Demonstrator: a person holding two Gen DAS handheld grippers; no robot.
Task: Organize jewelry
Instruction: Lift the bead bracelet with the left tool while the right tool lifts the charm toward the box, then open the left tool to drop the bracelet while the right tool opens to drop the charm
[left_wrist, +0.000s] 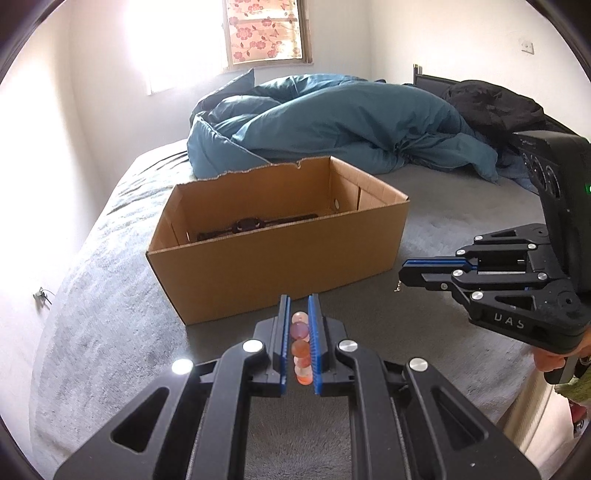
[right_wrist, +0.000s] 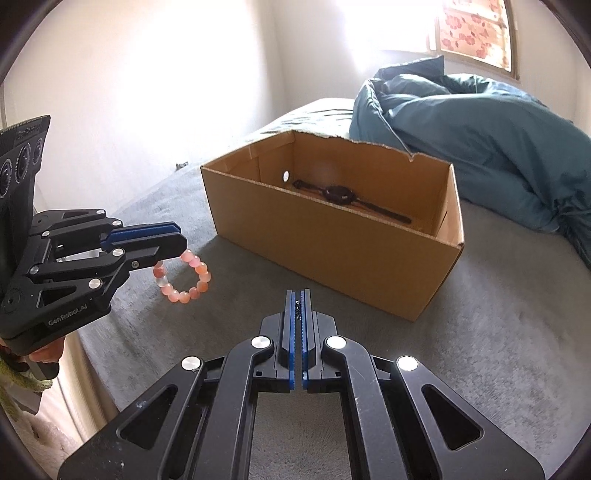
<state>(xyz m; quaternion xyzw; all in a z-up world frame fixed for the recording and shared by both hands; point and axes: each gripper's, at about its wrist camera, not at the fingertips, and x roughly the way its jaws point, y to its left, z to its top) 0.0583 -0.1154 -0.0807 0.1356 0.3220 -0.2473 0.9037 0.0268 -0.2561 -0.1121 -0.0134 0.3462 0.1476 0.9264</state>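
Observation:
My left gripper is shut on a pink and orange bead bracelet and holds it above the grey bed, just in front of an open cardboard box. In the right wrist view the bracelet hangs from the left gripper. My right gripper is shut on a thin dark chain; a bit of chain dangles from the right gripper in the left wrist view. A black wristwatch lies inside the box.
A rumpled teal duvet lies behind the box. Black clothing sits at the headboard. The grey bedspread stretches around the box. A small metal item lies at the bed's left edge.

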